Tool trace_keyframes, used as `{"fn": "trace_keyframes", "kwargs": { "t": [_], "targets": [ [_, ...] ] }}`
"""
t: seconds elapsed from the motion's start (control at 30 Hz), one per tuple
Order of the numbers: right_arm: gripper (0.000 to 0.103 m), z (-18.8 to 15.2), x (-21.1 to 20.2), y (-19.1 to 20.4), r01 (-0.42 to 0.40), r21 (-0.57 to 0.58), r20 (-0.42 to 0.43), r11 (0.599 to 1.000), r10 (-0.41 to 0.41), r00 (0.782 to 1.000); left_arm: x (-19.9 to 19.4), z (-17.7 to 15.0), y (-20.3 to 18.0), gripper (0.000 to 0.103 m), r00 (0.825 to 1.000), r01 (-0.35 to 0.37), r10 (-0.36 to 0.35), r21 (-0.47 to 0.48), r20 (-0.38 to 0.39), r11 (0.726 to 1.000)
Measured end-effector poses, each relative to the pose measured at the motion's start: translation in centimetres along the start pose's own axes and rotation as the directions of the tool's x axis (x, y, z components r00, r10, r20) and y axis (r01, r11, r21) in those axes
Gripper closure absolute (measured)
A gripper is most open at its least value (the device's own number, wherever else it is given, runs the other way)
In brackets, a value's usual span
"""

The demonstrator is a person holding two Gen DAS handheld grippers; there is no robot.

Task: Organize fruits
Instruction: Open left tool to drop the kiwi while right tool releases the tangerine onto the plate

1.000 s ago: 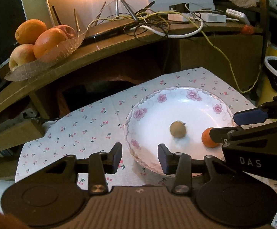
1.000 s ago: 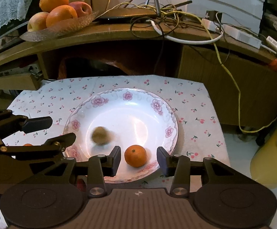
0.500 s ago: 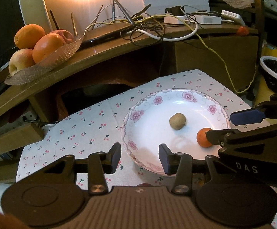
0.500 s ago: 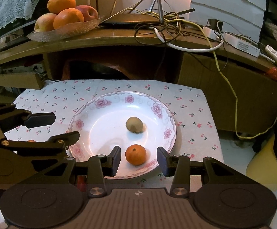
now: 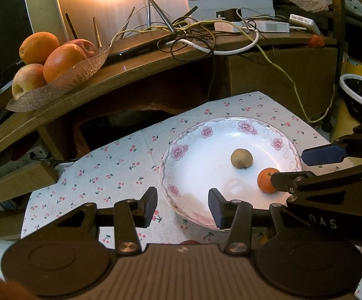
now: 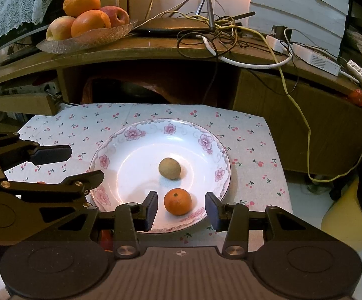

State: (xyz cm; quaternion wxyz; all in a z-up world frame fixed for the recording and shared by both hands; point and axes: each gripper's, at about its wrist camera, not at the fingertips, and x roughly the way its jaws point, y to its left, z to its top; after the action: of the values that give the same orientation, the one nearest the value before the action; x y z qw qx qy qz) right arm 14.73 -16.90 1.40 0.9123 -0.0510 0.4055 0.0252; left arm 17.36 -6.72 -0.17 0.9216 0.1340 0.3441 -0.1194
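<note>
On glossy floral plate (image 6: 220, 150), round tangerine (image 6: 177, 201), fuzzy kiwi (image 6: 169, 168); both tongs spread, empty

tangled cables (image 6: 220, 37) on wood shelf (image 6: 156, 50), cherry-print cloth (image 6: 250, 135), lace curtain (image 6: 13, 2)

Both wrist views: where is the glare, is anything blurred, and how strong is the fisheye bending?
Left wrist view: a lamp glow blows out the wall at top centre, the wooden shelf bows strongly, and the plate and its fruit are sharp. Right wrist view: the same glow sits at the top edge, the mandarin and kiwi are crisp, and the corners darken.
</note>
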Motion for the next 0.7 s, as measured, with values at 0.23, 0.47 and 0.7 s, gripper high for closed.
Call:
{"fn": "trace_keyframes", "kwargs": {
  "t": [0.23, 0.47, 0.7],
  "targets": [
    [0.059, -0.09, 0.09, -0.10, 0.005, 0.005, -0.004, 1.000, -0.005, 1.000, -0.09, 0.09, 0.07, 0.049, 1.000, 0.001, -0.001, -0.003, 0.003, 1.000],
    [0.058, -0.05, 0.18, -0.12, 0.009, 0.003, -0.007, 1.000, -0.009, 1.000, -0.32, 0.19, 0.29, 0.049, 1.000, -0.003, 0.003, -0.011, 0.008, 1.000],
    [0.058, -0.09, 0.13, -0.13, 0.009, 0.002, -0.007, 1.000, -0.009, 1.000, -0.53, 0.17, 0.60, 0.049, 1.000, -0.008, 0.008, -0.016, 0.012, 1.000]
  ]
}}
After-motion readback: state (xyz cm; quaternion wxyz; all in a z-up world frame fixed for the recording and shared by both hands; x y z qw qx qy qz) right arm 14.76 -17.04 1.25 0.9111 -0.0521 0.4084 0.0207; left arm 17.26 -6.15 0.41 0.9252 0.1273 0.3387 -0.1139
